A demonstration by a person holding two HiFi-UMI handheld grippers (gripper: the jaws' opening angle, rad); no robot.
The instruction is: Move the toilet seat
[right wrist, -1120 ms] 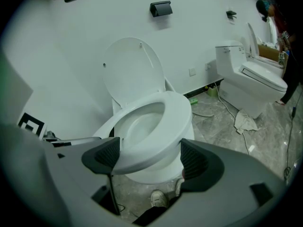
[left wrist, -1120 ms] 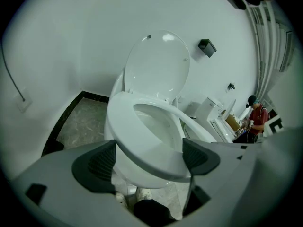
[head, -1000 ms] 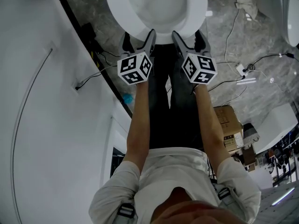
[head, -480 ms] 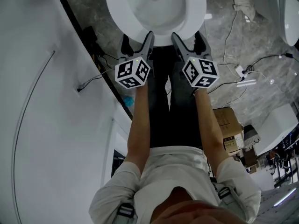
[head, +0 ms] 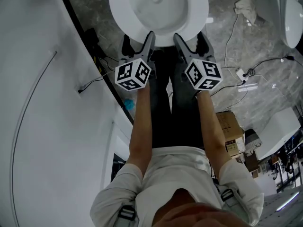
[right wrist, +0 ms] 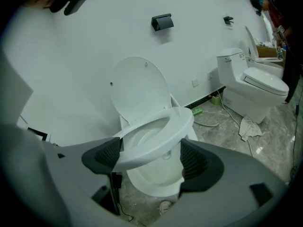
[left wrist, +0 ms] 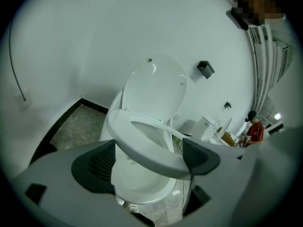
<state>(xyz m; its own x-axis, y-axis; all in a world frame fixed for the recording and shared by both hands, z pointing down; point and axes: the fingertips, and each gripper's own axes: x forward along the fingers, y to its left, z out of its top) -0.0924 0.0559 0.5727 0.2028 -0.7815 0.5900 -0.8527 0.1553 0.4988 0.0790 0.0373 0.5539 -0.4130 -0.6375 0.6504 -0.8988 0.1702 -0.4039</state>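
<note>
The white toilet seat (head: 191,25) hangs lifted a little off the bowl (left wrist: 137,186), its lid (left wrist: 156,86) upright against the wall. My left gripper (head: 138,40) and right gripper (head: 190,39) are side by side at the seat's front edge, both with jaws spread wide. In the left gripper view the seat (left wrist: 142,148) runs across the gap of the left gripper (left wrist: 149,157), its front rim reaching the right pad. In the right gripper view the seat (right wrist: 156,143) lies between the right gripper (right wrist: 151,157) pads, above the bowl (right wrist: 151,181). Where the fingers touch the seat is hidden.
A white wall (head: 47,126) with a dark skirting strip runs close on the left. Cables (head: 232,37), a power strip (head: 242,72) and a crumpled cloth (head: 246,6) lie on the grey floor to the right. A second toilet (right wrist: 255,86) and a cardboard box (head: 229,119) stand further right.
Both grippers have crept slightly forward toward the toilet. The left cube has shifted a little to the left. The jaws stay spread.
</note>
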